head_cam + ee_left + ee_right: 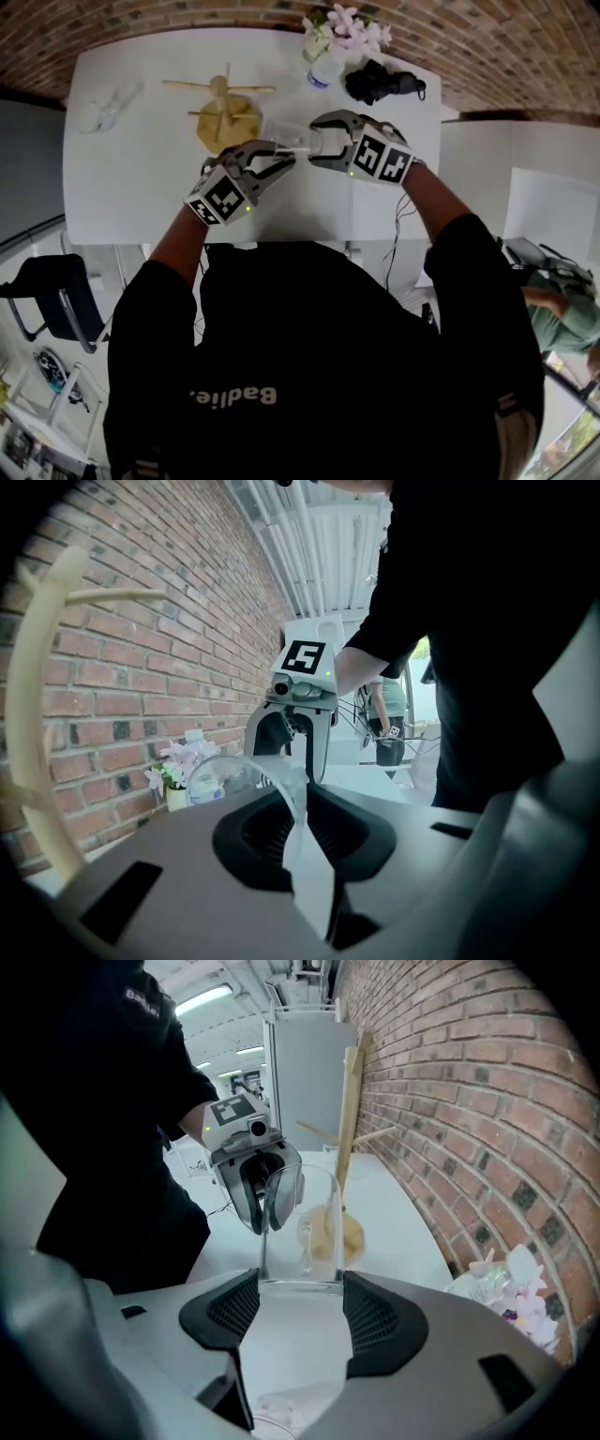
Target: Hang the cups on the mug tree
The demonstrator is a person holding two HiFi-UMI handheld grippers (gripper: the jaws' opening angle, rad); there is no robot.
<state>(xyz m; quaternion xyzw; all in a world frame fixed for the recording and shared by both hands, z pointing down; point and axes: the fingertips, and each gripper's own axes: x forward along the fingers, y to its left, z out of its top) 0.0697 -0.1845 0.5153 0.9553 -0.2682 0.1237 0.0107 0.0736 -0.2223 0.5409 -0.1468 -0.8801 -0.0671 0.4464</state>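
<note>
A clear glass cup (pixel 287 139) hangs above the white table (pixel 141 192), between my two grippers. My left gripper (pixel 284 161) is shut on the cup's thin wall (pixel 246 772), which is pinched between its dark pads (pixel 258 832). My right gripper (pixel 317 142) faces it from the right and stands open wide. The cup's base (pixel 300 1274) sits in its gap, close to both pads (pixel 225 1309). Just behind the cup stands the pale wooden mug tree (pixel 225 114), its pegs bare; it also shows in the gripper views as the mug tree (pixel 349 1119) and the mug tree (pixel 39 714).
At the table's far edge stand a vase of pink flowers (pixel 345 30), a water bottle (pixel 324 69) and a black bundle (pixel 380 82). A pale clear object (pixel 103 112) lies at the far left. A brick wall (pixel 469 1101) runs behind; a chair (pixel 56 291) stands beside the table.
</note>
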